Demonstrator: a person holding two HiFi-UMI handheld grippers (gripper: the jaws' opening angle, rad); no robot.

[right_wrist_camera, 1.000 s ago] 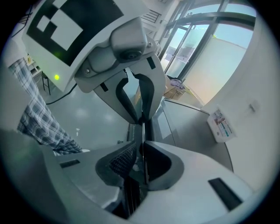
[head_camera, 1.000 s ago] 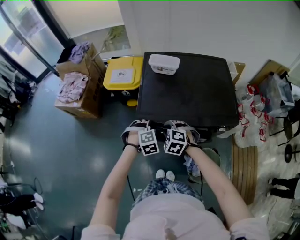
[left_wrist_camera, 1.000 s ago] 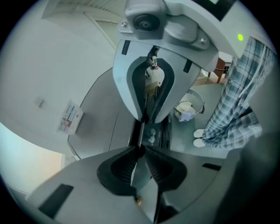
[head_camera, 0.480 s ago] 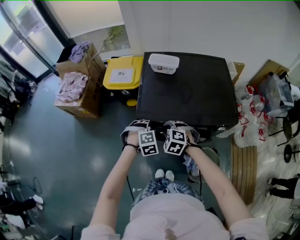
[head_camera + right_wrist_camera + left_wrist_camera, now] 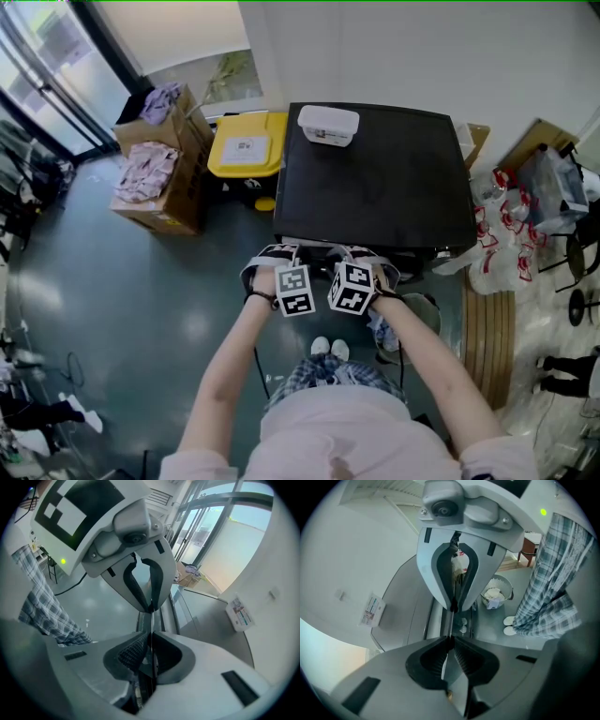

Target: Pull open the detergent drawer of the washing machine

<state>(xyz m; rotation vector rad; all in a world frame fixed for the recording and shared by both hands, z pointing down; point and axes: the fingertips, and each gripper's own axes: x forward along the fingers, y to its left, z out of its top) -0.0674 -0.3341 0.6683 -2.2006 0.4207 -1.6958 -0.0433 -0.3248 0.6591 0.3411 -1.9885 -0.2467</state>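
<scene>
From the head view, the washing machine (image 5: 375,178) is a black-topped box in front of me. Both grippers sit side by side at its front edge. The left gripper (image 5: 278,247) and right gripper (image 5: 362,249) point steeply down over that edge, where a pale strip (image 5: 412,242) shows. In the left gripper view the left gripper (image 5: 449,644) has its ribbed pads (image 5: 436,660) pressed together on a thin pale edge. The right gripper (image 5: 152,637) looks the same, pinching a thin edge. The rest of the drawer is hidden under the grippers.
A white box (image 5: 328,127) lies on the machine's top at the back. A yellow bin (image 5: 247,145) and cardboard boxes of cloth (image 5: 159,178) stand to the left. Bags (image 5: 506,225) crowd the right. A wire basket (image 5: 496,592) sits on the floor by my feet (image 5: 328,349).
Both grippers have slid a little toward my body, away from the machine. A pale strip now shows along the machine's front edge. The jaws have drawn slightly tighter.
</scene>
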